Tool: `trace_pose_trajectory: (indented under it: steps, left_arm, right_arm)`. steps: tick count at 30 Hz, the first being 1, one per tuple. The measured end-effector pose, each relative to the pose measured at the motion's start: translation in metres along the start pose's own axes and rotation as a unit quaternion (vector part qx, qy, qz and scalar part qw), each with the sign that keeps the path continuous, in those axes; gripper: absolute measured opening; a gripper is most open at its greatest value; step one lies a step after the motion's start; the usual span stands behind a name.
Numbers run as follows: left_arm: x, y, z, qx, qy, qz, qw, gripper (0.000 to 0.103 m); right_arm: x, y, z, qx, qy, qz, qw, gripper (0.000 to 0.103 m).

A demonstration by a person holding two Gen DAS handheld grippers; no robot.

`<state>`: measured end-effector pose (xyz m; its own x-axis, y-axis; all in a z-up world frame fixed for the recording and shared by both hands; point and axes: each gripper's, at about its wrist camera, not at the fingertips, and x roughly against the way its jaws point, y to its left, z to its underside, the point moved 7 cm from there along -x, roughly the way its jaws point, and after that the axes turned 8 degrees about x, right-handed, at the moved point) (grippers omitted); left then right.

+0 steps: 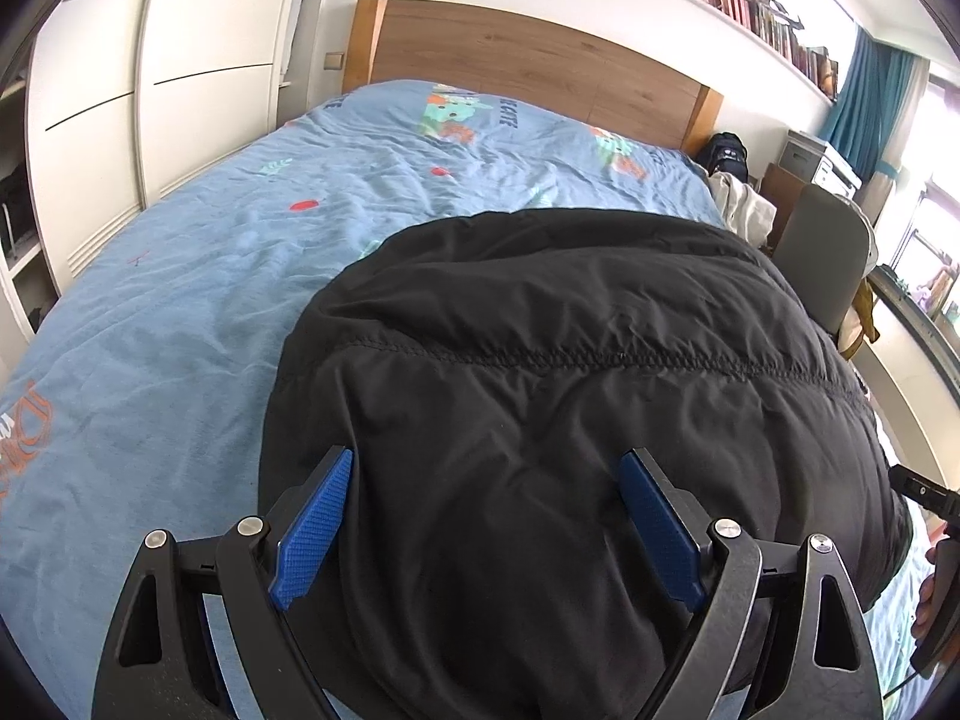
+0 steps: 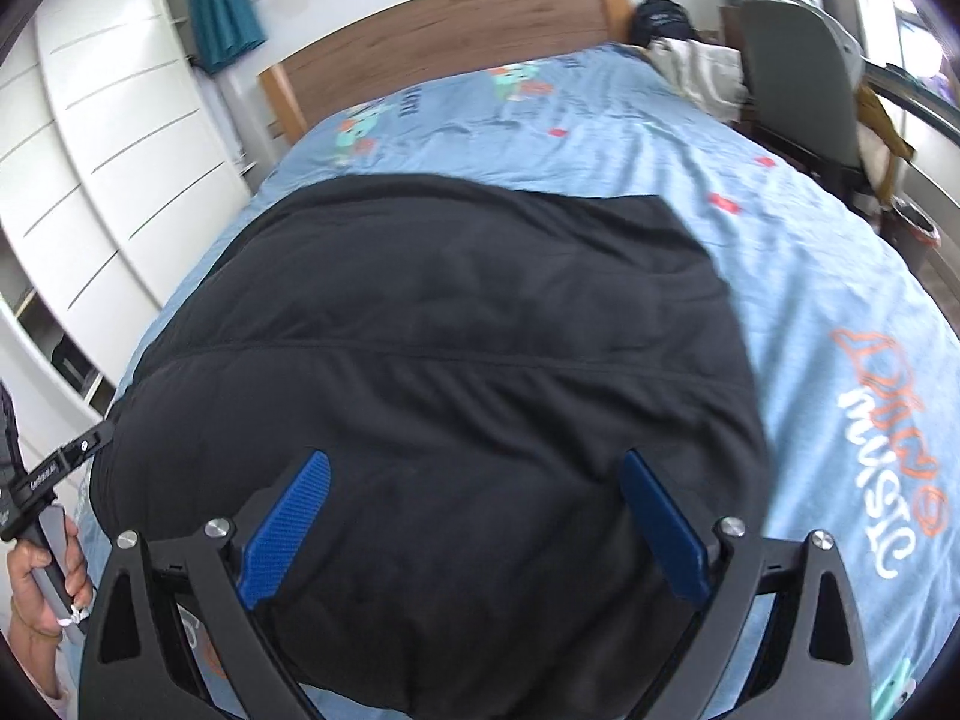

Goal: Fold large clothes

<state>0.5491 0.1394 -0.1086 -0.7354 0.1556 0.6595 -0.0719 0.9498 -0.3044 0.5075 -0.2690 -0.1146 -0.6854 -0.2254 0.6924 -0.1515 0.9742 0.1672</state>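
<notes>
A large black padded garment (image 1: 570,396) lies folded in a thick puffy bundle on the blue bed cover (image 1: 180,300); a stitched seam runs across it. It also shows in the right wrist view (image 2: 432,360). My left gripper (image 1: 486,516) is open, its blue pads wide apart just above the bundle's near edge, holding nothing. My right gripper (image 2: 474,522) is open too, over the near edge of the same bundle. The right gripper's body shows at the right edge of the left wrist view (image 1: 924,492).
The blue cover (image 2: 840,300) has cartoon prints and lettering. A wooden headboard (image 1: 528,60) stands at the far end. White wardrobe doors (image 1: 150,90) line the left. A grey chair (image 2: 798,78), pale clothes (image 2: 696,72) and a bin (image 2: 912,234) stand to the right.
</notes>
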Motion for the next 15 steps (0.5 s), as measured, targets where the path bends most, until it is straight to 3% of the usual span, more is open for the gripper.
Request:
trace_pose_trajectory:
  steps: [5, 15]
  left_arm:
    - [-0.006, 0.002, 0.007, -0.002, 0.003, -0.001, 1.0000, 0.088]
    - [-0.011, 0.017, 0.009, 0.014, 0.016, -0.001, 0.9998, 0.097]
  right_arm:
    - [-0.010, 0.000, 0.010, 0.002, 0.004, -0.005, 1.000, 0.098]
    - [0.004, -0.045, 0.027, -0.027, 0.014, 0.015, 0.999, 0.098]
